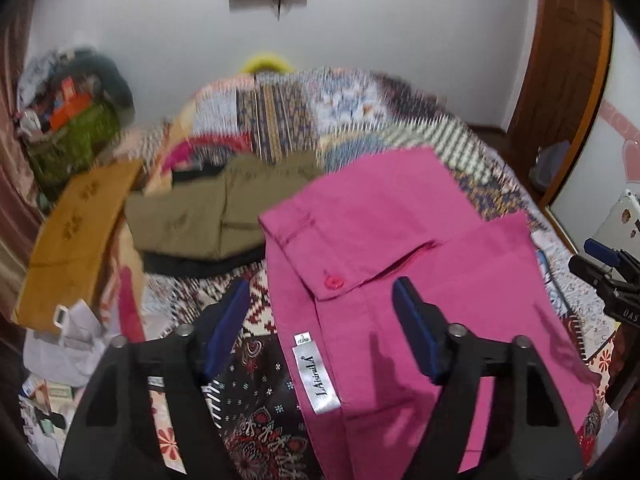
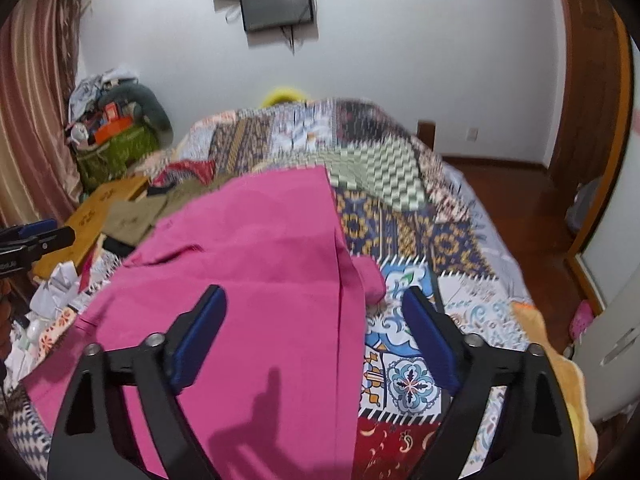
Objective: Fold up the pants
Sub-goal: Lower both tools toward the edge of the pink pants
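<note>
Both the left hand-held gripper and the right hand-held gripper are hovering wide open, gripping nothing, so a one-layer pinch is risking a crooked, bunching fold. The pink pants are lying spread on the patchwork bed, waistband button and label showing, beside other folded clothes.

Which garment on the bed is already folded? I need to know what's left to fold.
The olive-brown garment, lying as a compact folded stack beside the pink pants, which are spread out with waistband and label showing.
</note>
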Demonstrator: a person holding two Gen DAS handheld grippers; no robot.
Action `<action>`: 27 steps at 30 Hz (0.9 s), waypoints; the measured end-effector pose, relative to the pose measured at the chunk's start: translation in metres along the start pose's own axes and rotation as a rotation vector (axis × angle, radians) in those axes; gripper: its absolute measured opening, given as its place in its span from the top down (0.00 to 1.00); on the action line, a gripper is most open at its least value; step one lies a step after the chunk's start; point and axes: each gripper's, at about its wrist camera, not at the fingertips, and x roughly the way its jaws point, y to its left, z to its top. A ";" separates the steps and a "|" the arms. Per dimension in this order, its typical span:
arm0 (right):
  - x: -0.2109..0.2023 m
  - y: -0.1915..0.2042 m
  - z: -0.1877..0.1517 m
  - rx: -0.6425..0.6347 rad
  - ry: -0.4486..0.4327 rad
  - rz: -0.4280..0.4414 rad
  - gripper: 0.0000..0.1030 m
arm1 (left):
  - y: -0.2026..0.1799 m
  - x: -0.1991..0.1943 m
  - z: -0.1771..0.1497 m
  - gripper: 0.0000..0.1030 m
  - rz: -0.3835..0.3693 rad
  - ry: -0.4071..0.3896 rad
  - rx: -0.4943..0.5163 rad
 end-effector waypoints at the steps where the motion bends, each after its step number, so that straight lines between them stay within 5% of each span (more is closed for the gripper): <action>1: 0.005 -0.003 0.001 0.002 0.014 0.007 0.25 | 0.003 0.012 0.000 0.39 -0.003 0.037 -0.010; 4: 0.024 -0.011 0.004 0.011 0.069 0.033 0.34 | 0.005 0.034 -0.003 0.50 -0.027 0.118 -0.024; 11: 0.063 -0.022 0.010 0.028 0.183 0.102 0.44 | -0.007 0.067 -0.009 0.50 -0.121 0.226 0.003; 17: 0.085 -0.024 0.014 0.041 0.225 0.150 0.45 | 0.000 0.084 -0.010 0.50 -0.212 0.273 -0.076; 24: 0.104 -0.025 0.011 0.060 0.285 0.219 0.81 | -0.006 0.080 -0.010 0.63 -0.215 0.241 -0.043; 27: 0.102 -0.027 0.011 0.073 0.295 0.228 0.88 | -0.011 0.078 -0.011 0.66 -0.183 0.221 -0.010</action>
